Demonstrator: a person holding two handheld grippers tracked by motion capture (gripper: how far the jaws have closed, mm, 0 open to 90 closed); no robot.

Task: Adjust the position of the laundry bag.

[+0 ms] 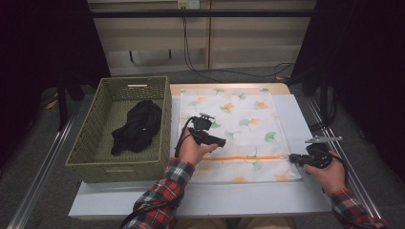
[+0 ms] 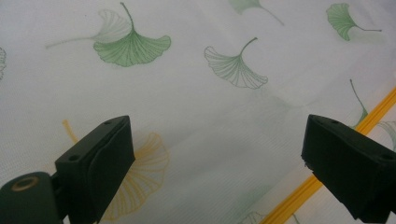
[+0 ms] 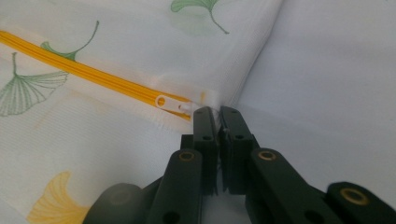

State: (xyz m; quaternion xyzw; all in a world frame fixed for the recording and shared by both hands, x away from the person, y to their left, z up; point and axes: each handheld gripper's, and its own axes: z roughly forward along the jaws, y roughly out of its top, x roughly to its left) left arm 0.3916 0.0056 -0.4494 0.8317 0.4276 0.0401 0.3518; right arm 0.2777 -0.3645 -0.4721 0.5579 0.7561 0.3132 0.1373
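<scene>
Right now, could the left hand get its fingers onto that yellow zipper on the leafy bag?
Probably yes. The left gripper hovers open just above the bag, with the zipper close beside its fingers and nothing lying between. The right gripper is shut at the zipper's far end.

Counts, high view: 1 table [image 1: 296,195]. 1 wicker basket [image 1: 90,143], holding 1 black cloth bundle [image 1: 136,126], possibly more than one garment, folds too dark to separate. 1 leaf-print mesh bag [image 1: 239,119] with 1 yellow zip [image 1: 248,158] and 1 white pull tab [image 3: 170,102]. 2 grippers: left [image 1: 217,141], right [image 1: 292,157]. 2 plaid sleeves [image 1: 165,191].
</scene>
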